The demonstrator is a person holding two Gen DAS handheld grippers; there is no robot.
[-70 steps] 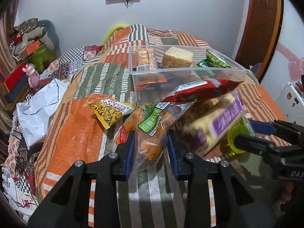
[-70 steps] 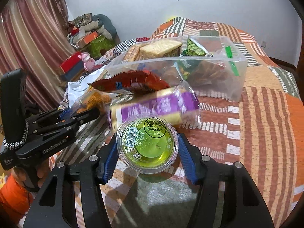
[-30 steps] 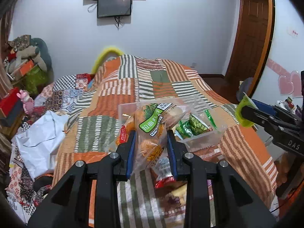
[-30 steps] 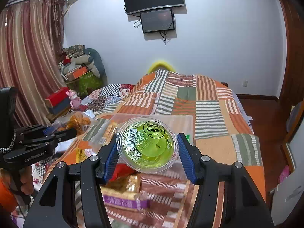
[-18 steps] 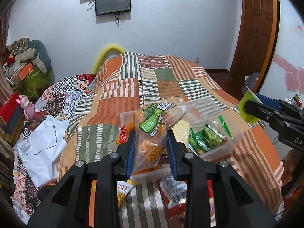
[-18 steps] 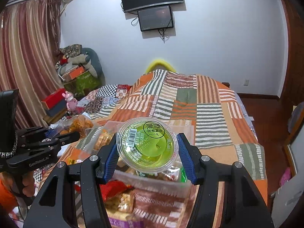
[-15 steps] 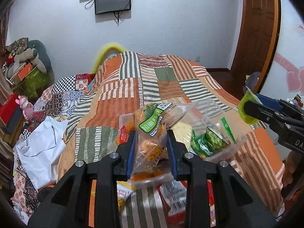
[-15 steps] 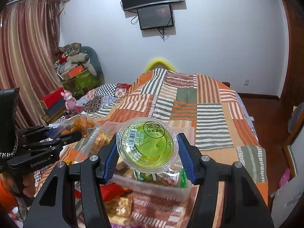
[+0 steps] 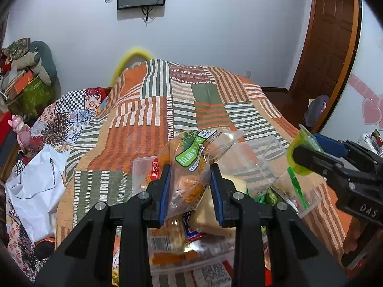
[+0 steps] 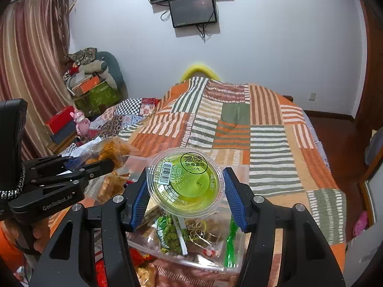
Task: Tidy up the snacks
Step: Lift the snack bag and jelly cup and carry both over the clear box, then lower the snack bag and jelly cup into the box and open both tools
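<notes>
Two grippers are shown, each carrying one snack above the clear rectangular plastic storage box (image 9: 308, 199) that rests on the orange, green and white striped patchwork bedspread (image 9: 153, 124). We hold the left gripper (image 9: 190, 186) clamped on a crinkled transparent bag of orange noodle snack with a green label (image 9: 191, 165); the bag stands roughly upright between the blue pads, its long axis running away from the camera and its top edge flaring beyond the fingertips. We hold the right gripper (image 10: 185, 192) closed on a round clear cup of green jelly with a printed film lid (image 10: 185, 181), the lid tilted toward the lens.

The deciding relation: the box lies directly below and slightly ahead of both loads, so each release calls for a short descent, not a sideways reach. In the left wrist view the bag hangs over the left part of the box, above biscuit packs (image 9: 167, 234); in the right wrist view the cup hangs over the right part, above a green pea packet (image 10: 171, 233). Both tools point forward and somewhat downward, side by side, left gripper near the box's left edge. We judge neither hand clearly nearer. More loose packets lie on the bedspread's near edge.
</notes>
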